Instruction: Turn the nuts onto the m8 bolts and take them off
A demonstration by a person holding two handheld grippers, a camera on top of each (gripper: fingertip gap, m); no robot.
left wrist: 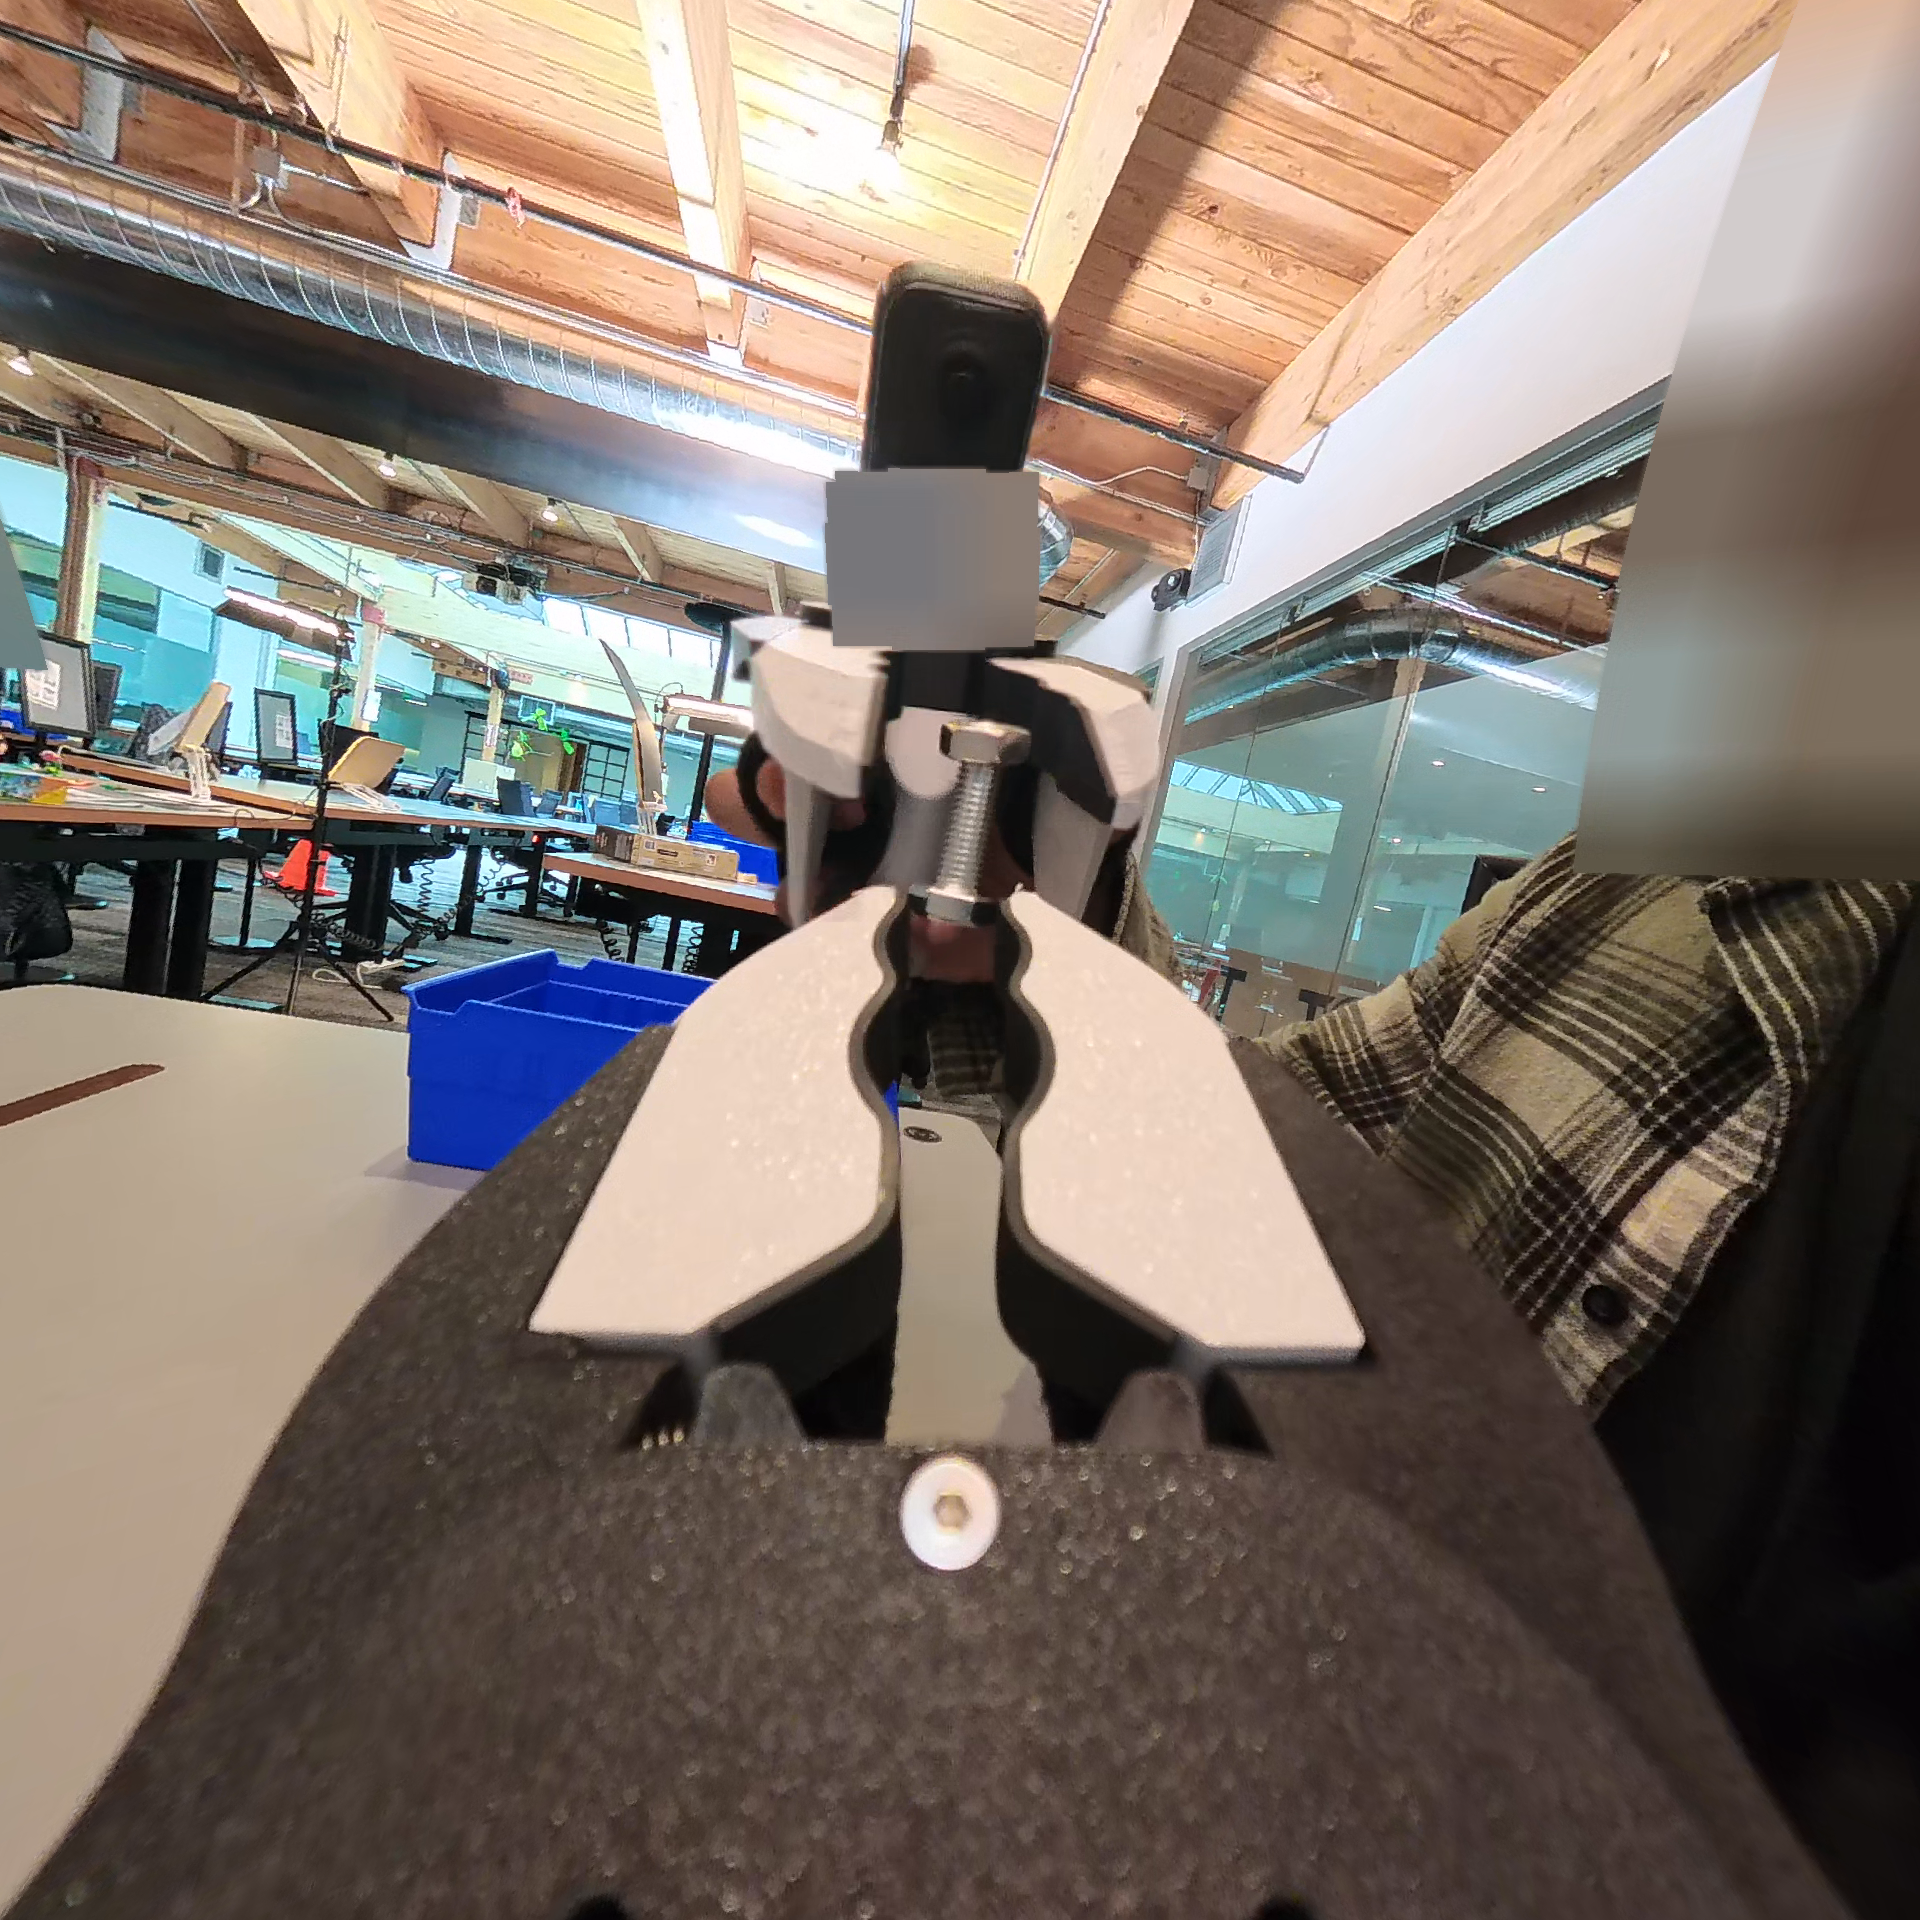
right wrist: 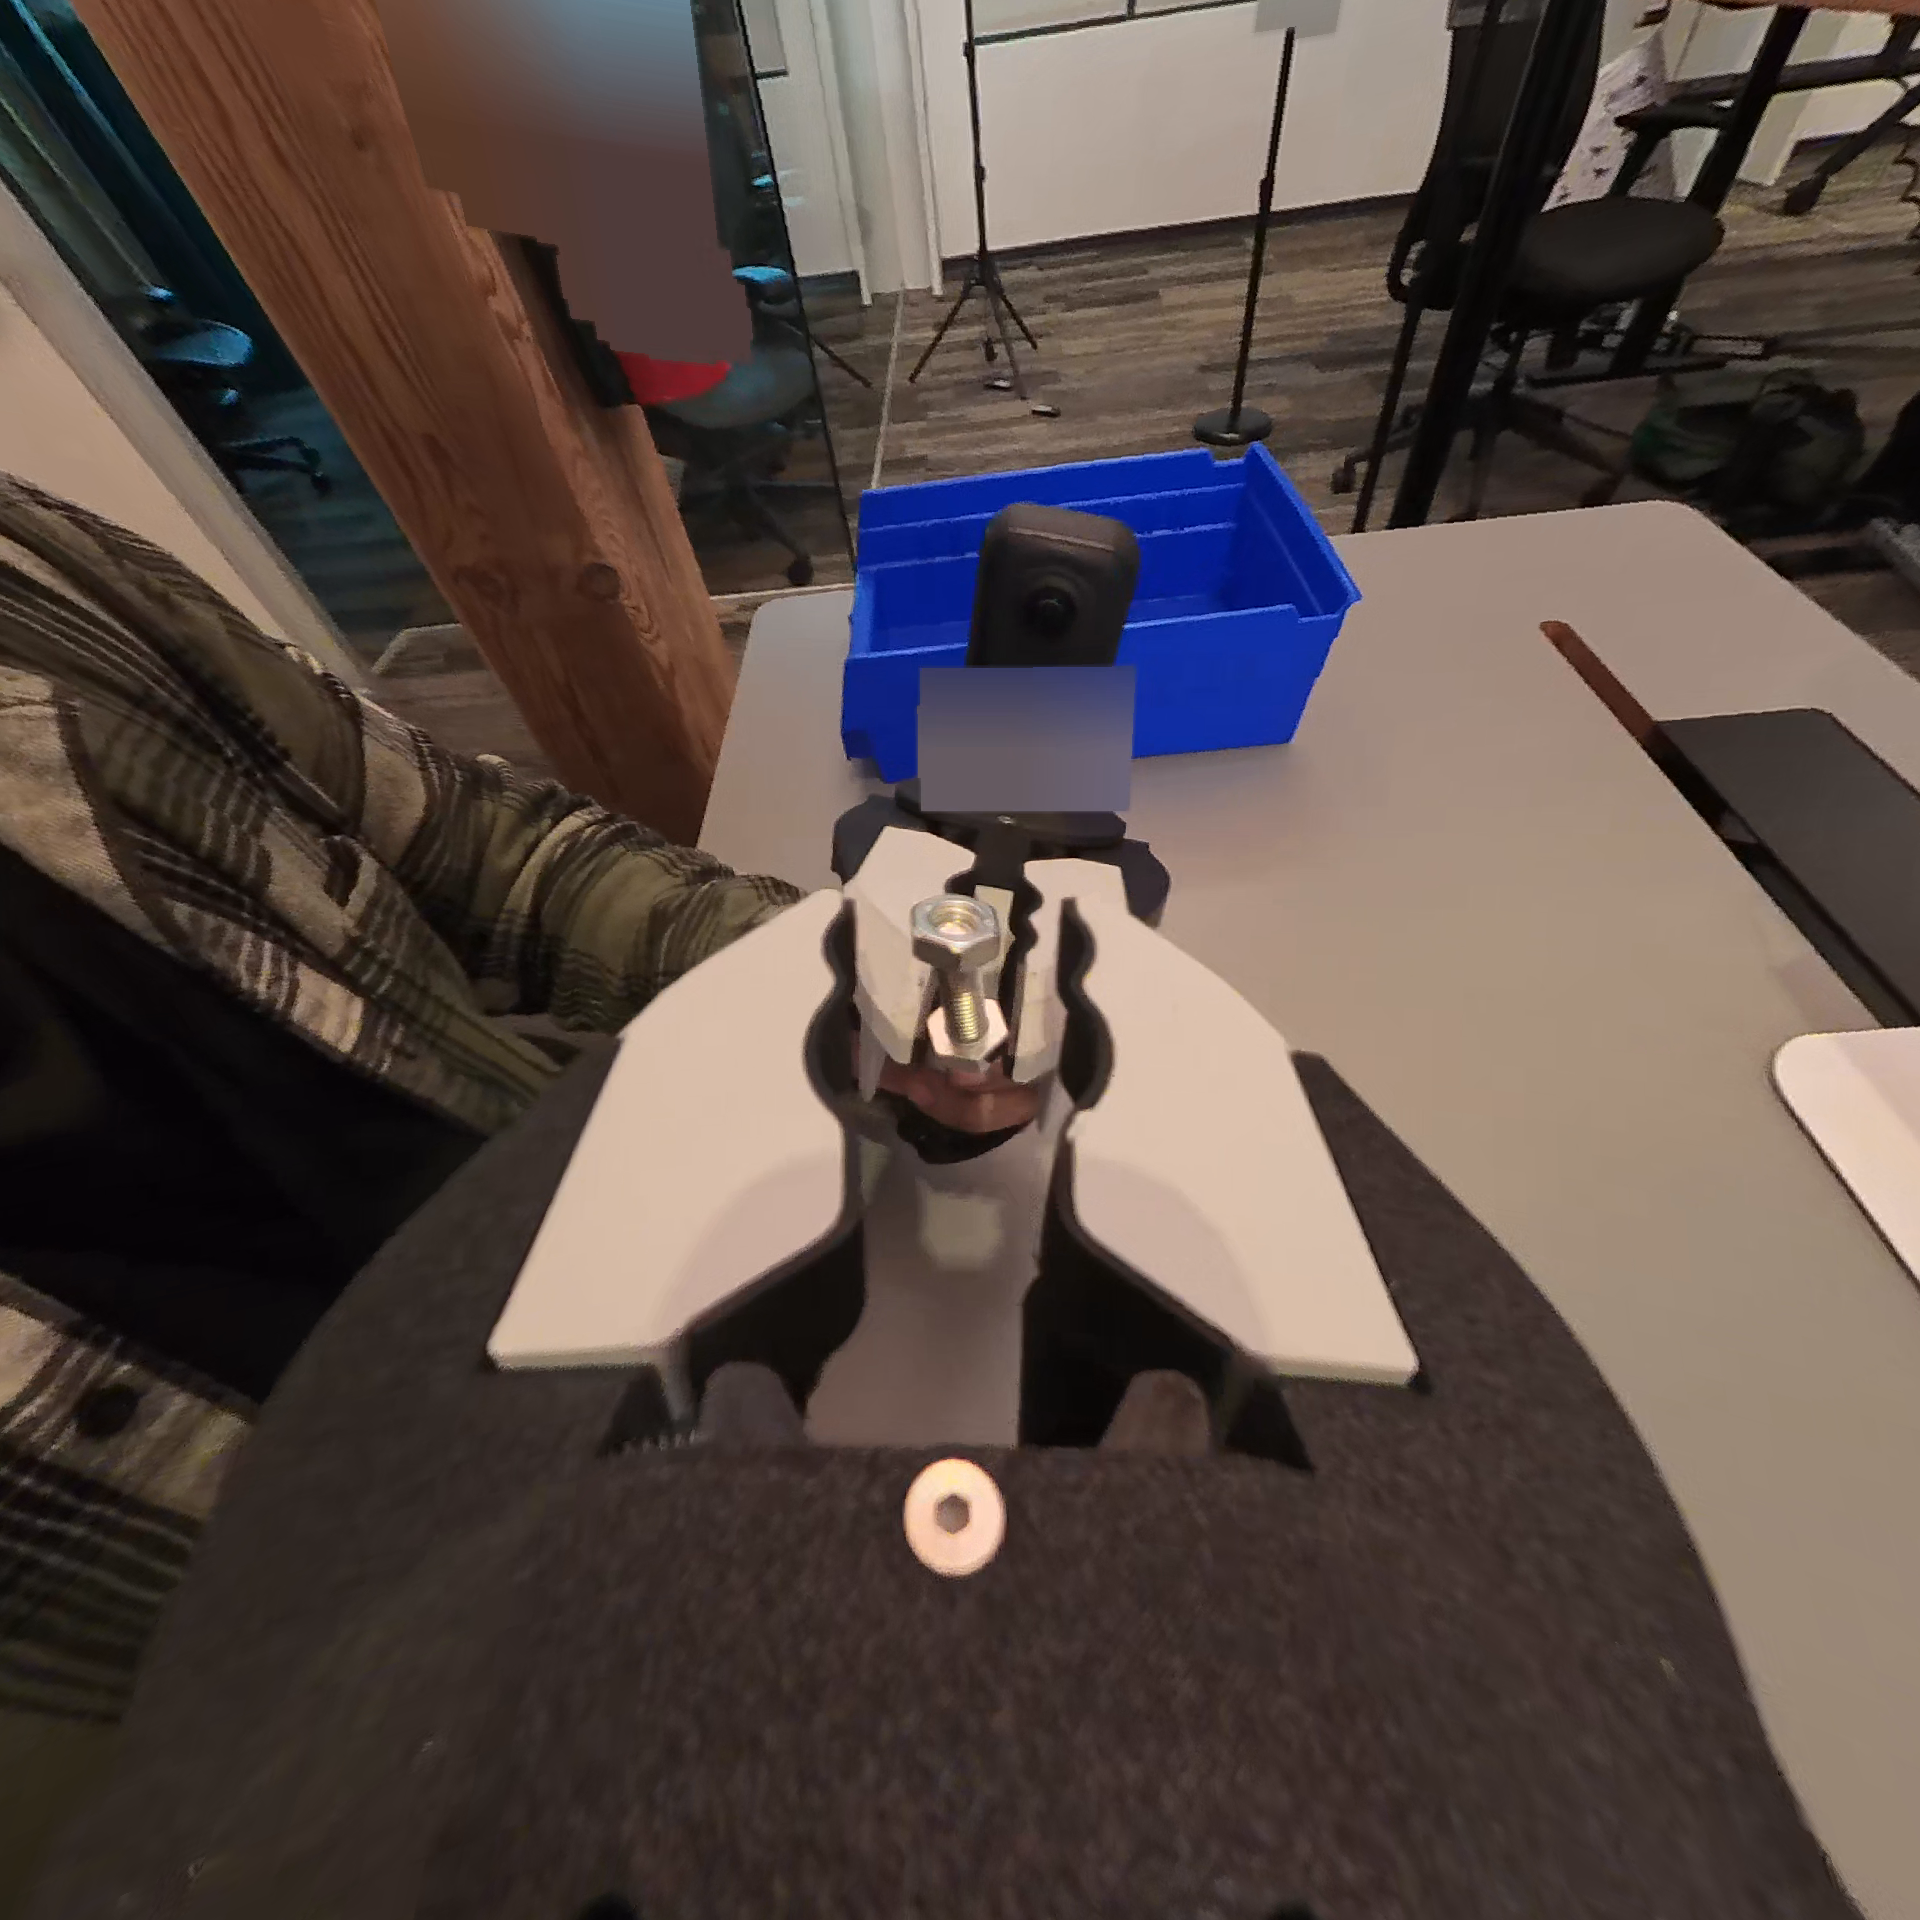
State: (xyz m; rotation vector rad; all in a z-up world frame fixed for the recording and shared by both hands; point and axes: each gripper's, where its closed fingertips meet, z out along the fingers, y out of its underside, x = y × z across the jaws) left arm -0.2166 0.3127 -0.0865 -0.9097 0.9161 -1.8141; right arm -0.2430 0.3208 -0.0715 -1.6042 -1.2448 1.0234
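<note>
Left gripper (left wrist: pixel 954 925) is clenched on the lower hex end of a steel bolt (left wrist: pixel 966 821). This end is the bolt head, I judge, since the thread goes straight into its flat face. The bolt stands up and away from the left fingertips (left wrist: pixel 831 987), held in the air above the table (right wrist: pixel 1403 935).

Right gripper (right wrist: pixel 951 914) faces the left one, tip to tip. Its jaws are apart, one on each side of the nut (left wrist: pixel 982 743), w/ a gap visible betw. pad and nut - so it grips nothing.

Progress: the nut sits at the far end of the thread, w/ its bore visible from the right wrist view and almost all thread bare below it. So it is only a few turns on - either just started or nearly off; one moment cannot say which. Approx. the whole travel on this bolt is left in one direction. No other bolts or nuts are visible.

Around: a blue bin (right wrist: pixel 1226 665) on the table beyond the left gripper, a black mat (right wrist: pixel 1818 810) and a white pad (right wrist: pixel 1849 1122) to the right of the right gripper, and a plaid sleeve (right wrist: pixel 312 831) on its left.

In the way: the left fingers reach inside the span of the right fingers (right wrist: pixel 727 1091), so the right pads may catch them instead of the nut.
</note>
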